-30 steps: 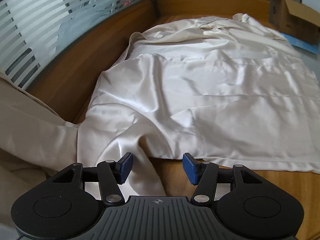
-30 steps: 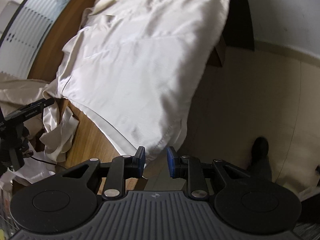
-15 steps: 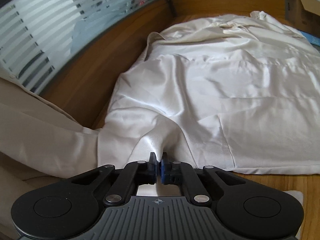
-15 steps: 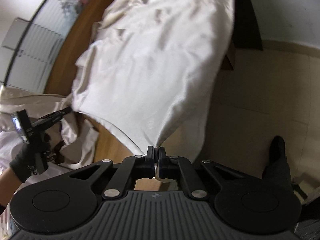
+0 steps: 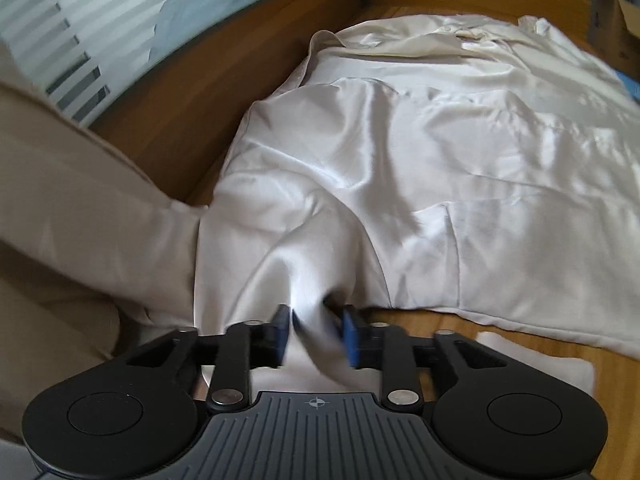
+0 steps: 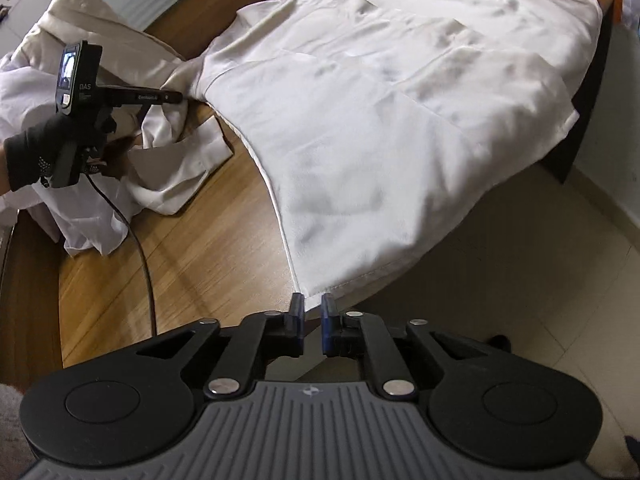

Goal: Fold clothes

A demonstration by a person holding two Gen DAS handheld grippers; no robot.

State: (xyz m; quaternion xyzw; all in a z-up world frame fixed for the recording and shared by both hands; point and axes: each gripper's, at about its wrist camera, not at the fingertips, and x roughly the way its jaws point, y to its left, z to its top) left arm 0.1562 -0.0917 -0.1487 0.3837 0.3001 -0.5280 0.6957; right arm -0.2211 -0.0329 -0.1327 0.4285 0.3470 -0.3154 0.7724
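A cream satin garment (image 5: 440,160) lies spread flat on the wooden table (image 5: 540,400). My left gripper (image 5: 314,320) stands open at its near left hem, with a blurred fold of the fabric still lying between the blue pads. In the right wrist view the same garment (image 6: 380,120) hangs partly over the table's right edge. My right gripper (image 6: 312,304) is open by a narrow gap, and the garment's near corner ends right at its fingertips. A gloved hand (image 6: 36,152) holds the left gripper (image 6: 176,98) at the garment's far hem.
A beige pile of clothes (image 5: 80,220) sits left of the garment, with white cloth (image 6: 92,220) beside it and a black cable (image 6: 140,240) across the table (image 6: 180,272). A striped glass partition (image 5: 80,20) runs behind. A cardboard box (image 5: 624,12) stands far right. Tiled floor (image 6: 520,280) lies below.
Both grippers shut on the garment's hem half a second ago; now both have opened. The garment's near edge has been drawn toward me and lies flatter on the table.
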